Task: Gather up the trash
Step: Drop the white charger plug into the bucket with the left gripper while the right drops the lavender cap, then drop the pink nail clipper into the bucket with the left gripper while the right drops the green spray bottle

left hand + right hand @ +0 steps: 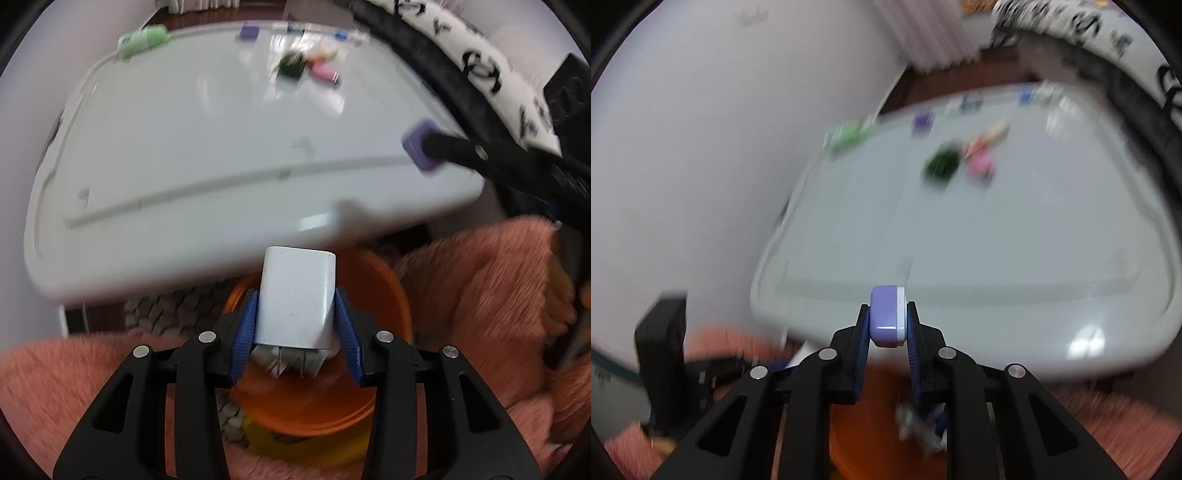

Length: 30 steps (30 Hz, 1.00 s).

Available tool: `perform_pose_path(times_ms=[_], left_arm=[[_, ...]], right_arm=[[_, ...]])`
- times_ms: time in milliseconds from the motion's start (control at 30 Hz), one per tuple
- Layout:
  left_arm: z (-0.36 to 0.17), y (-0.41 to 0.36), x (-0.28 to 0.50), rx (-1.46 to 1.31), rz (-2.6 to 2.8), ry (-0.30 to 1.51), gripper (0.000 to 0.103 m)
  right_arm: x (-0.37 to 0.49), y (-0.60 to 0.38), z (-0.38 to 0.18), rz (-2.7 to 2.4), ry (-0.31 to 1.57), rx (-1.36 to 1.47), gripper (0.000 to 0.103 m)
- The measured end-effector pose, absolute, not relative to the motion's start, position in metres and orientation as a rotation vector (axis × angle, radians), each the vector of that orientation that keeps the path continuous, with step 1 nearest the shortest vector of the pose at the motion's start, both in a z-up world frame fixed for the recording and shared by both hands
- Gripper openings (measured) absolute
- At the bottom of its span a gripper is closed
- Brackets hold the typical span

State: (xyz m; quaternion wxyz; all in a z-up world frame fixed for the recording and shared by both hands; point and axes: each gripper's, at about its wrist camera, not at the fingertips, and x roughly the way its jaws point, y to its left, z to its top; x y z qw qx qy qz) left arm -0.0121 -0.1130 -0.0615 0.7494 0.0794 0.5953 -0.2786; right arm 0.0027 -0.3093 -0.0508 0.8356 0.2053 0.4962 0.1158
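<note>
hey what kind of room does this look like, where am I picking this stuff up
Probably a home living room or bedroom: a low white table with small clutter, an orange bin below its edge, and fuzzy pink fabric beside it.

One white charger (295, 299), one orange bin (388, 295), and three purple blocks (421, 146) (one gripped), one green pack (142, 38).

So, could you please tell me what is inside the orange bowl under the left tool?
The round orange plastic bowl holds some pale, blurred scraps, too smeared to identify. The white plug-in charger block gripped by the left tool covers much of the interior.
</note>
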Motion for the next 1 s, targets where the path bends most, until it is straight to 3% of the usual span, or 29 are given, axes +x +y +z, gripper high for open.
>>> perform_pose_path(times_ms=[167, 200, 233, 267, 300, 367, 467, 800, 1000], left_arm=[[-0.100, -0.107, -0.029, 0.204, -0.601, 1.434, 0.041], [-0.109, -0.107, -0.031, 0.209, -0.608, 1.474, 0.041], [-0.114, -0.106, -0.033, 0.208, -0.607, 1.497, 0.043], [-0.117, -0.107, -0.033, 0.215, -0.598, 1.506, 0.047], [-0.117, -0.106, -0.032, 0.218, -0.586, 1.500, 0.060], [-0.110, -0.103, -0.029, 0.203, -0.569, 1.460, 0.075], [-0.102, -0.097, -0.026, 0.162, -0.574, 1.412, 0.076], [-0.107, -0.091, -0.020, 0.143, -0.565, 1.433, 0.076], [-0.073, -0.098, 0.002, 0.138, -0.589, 1.341, 0.076]], right_arm=[[-0.025, -0.271, -0.103, 0.283, 1.313, 0.389, 0.019], [-0.027, -0.268, -0.110, 0.268, 1.345, 0.363, 0.026], [-0.030, -0.267, -0.118, 0.229, 1.374, 0.344, 0.047], [-0.032, -0.268, -0.121, 0.207, 1.376, 0.338, 0.053], [-0.033, -0.270, -0.120, 0.185, 1.367, 0.332, 0.054], [-0.032, -0.273, -0.115, 0.164, 1.343, 0.330, 0.055], [-0.031, -0.278, -0.110, 0.135, 1.317, 0.327, 0.063], [-0.032, -0.285, -0.110, 0.125, 1.305, 0.396, 0.063], [-0.015, -0.295, -0.081, 0.121, 1.219, 0.398, 0.069]])
